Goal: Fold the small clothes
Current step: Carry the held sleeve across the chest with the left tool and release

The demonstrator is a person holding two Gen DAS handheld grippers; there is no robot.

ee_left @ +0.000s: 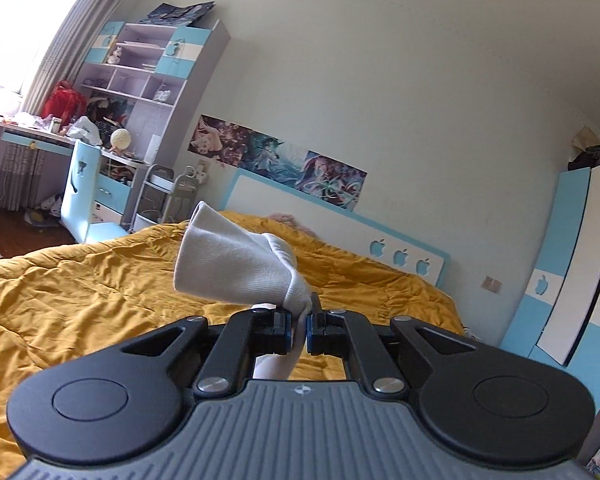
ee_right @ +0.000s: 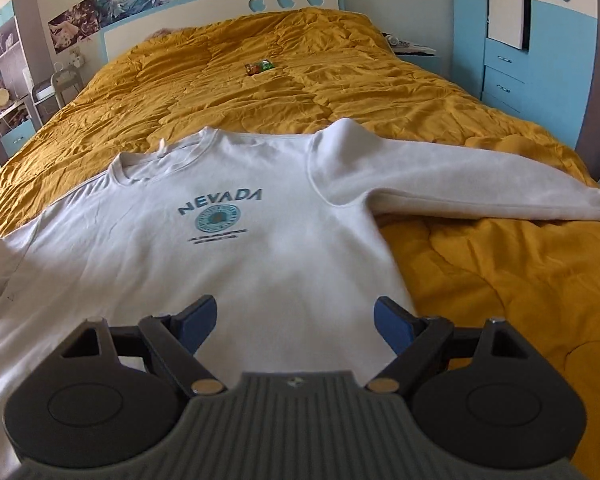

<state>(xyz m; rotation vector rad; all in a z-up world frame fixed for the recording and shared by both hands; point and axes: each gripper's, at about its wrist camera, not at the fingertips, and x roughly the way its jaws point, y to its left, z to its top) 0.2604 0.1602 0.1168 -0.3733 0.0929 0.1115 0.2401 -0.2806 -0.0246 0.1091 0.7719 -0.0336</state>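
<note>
Left wrist view shows the left gripper (ee_left: 299, 326) with its jaws pinched tight on a bit of white cloth. That cloth is the cuff of a sleeve (ee_left: 236, 260), and it sticks up toward 11 o'clock, held high over the yellow blanket (ee_left: 100, 292). More white cloth hangs down under the jaws, but the gripper body hides where it goes. Far back at 10 o'clock there is a messy desk (ee_left: 40, 136) and a shelf (ee_left: 148, 64), and the small things on them are too tiny to make out. A blue and white headboard (ee_left: 340, 232) with apple shapes sits behind the blanket, and a wardrobe (ee_left: 572, 264) at 3 o'clock is cut off by the edge of the picture.

Right wrist view shows the right gripper (ee_right: 295, 322) with its jaws spread wide and nothing between them. It sits low over the bottom part of a white sweatshirt (ee_right: 220, 248) that lies flat, front side up, on the yellow blanket (ee_right: 480, 280). The word NEVADA can be read on the chest, but the small print under the round badge is too blurry to read. One sleeve stretches out toward 3 o'clock. The other side, at 9 o'clock, runs off the picture. A small red and green packet (ee_right: 259, 67) lies on the blanket at 12 o'clock, too small to tell what it is
</note>
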